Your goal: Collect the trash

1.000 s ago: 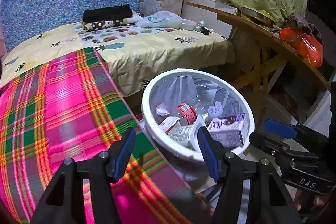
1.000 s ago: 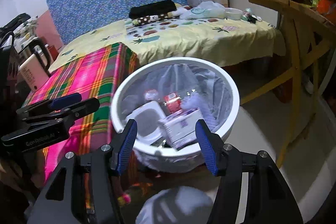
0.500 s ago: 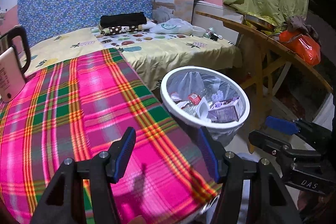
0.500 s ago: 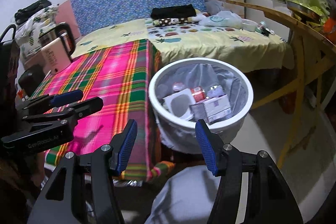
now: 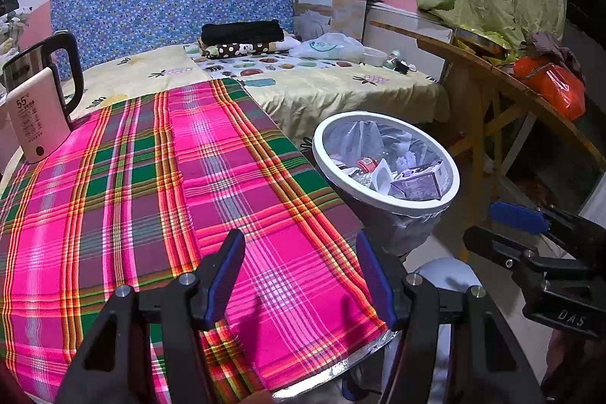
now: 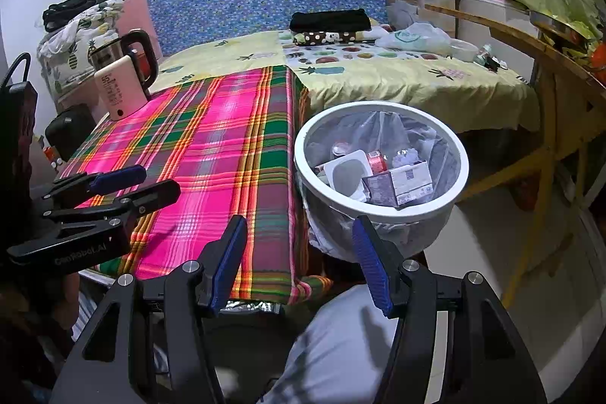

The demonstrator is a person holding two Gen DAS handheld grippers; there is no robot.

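A white-rimmed bin [image 5: 386,203] [image 6: 378,211] lined with a clear bag stands beside the table's right edge. Inside lie a purple carton [image 5: 418,182] [image 6: 397,184], a red-labelled can [image 6: 377,161] and a white tub [image 6: 346,173]. My left gripper [image 5: 301,275] hangs open and empty over the near edge of the pink plaid tablecloth [image 5: 159,184] [image 6: 212,146]. My right gripper [image 6: 299,260] is open and empty too, below the bin and over the table corner. Each gripper shows in the other's view: the right one [image 5: 530,245] at the right edge, the left one [image 6: 98,199] at the left.
A kettle [image 5: 38,108] [image 6: 121,78] stands on the table's far left. Behind is a bed [image 5: 322,82] with folded clothes, a plastic bag and boxes. A wooden table [image 5: 511,93] with an orange bag lies to the right. A person's grey-clad knee [image 6: 341,347] sits below the grippers.
Both grippers have drawn back and left from the bin, which now looks smaller and farther right. More of the plaid table and the kettle have come into view. Jaws stayed open.
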